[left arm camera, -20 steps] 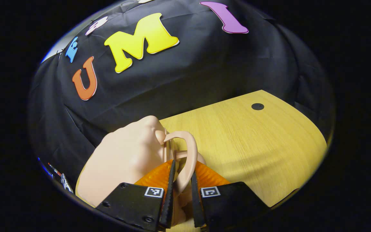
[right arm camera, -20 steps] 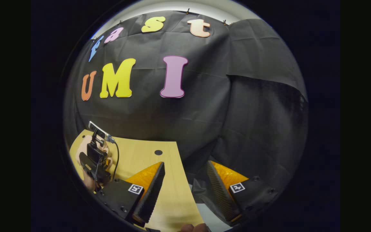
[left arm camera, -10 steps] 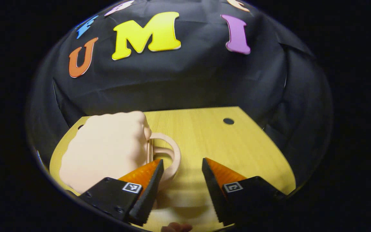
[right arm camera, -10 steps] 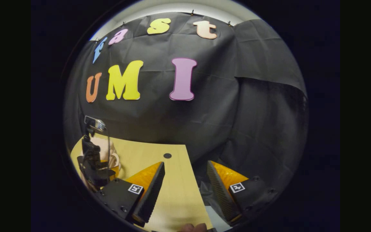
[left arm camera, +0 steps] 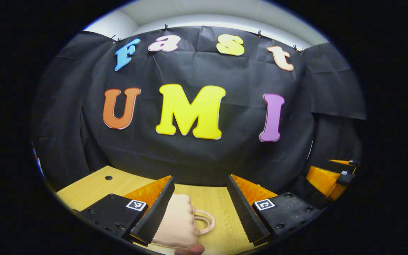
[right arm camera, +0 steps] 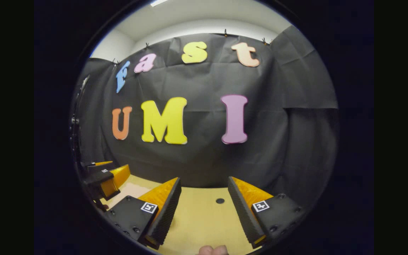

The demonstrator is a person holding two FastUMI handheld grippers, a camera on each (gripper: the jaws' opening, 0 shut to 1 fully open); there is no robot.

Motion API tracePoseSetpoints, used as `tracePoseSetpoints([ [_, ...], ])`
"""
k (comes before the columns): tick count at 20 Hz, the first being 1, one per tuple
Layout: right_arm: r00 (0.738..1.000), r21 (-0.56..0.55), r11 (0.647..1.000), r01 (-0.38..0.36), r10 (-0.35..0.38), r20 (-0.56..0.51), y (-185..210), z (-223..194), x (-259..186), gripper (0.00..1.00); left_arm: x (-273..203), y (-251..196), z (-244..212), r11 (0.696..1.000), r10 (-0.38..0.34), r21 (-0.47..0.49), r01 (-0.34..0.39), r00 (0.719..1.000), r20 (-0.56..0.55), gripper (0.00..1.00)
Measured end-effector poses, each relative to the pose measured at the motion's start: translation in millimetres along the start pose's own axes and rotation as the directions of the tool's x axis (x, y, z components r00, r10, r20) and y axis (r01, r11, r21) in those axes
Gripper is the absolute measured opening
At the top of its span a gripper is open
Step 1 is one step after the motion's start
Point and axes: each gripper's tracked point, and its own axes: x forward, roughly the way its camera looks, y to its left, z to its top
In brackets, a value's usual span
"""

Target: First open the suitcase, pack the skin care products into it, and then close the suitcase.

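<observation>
Hanging above the wooden bench (left arm camera: 221, 202), the left gripper (left arm camera: 198, 209) has its jaws spread wide with nothing between them. Just beyond and below its left finger, the pale pink suitcase (left arm camera: 175, 223) lies closed on the bench, its looped handle (left arm camera: 205, 221) pointing toward the gap between the fingers without touching either one. A fingertip (left arm camera: 190, 250) shows at the bottom edge of the left gripper view. Farther off at the right edge of that view, the right gripper (left arm camera: 331, 177) is seen from the side. In the right gripper view, its own jaws (right arm camera: 204, 209) are likewise spread and hold nothing, over bare bench (right arm camera: 204, 219) with a small dark hole (right arm camera: 220, 200) ahead. The left gripper (right arm camera: 105, 179) appears at the left edge there. Behind everything hangs the black cloth wall (left arm camera: 197, 156).
</observation>
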Motion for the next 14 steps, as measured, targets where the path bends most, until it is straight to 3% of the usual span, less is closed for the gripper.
tracePoseSetpoints([
  [4, 0.997, -0.023, 0.999, -0.032, 0.033, 0.070, 44, 24, -4, 0.79, -23, 43, 40, 0.999, 0.029, 0.040, -0.032, 0.997, 0.078, 0.95],
  [8, 0.994, -0.020, 0.999, -0.031, 0.033, 0.100, 63, 35, -10, 0.79, -35, 67, 37, 0.996, 0.071, 0.041, -0.073, 0.995, 0.064, 0.95],
  [14, 0.994, -0.020, 1.000, -0.020, 0.022, 0.106, 76, 36, -13, 0.79, -43, 77, 43, 0.996, 0.053, 0.065, -0.058, 0.996, 0.076, 0.95],
])
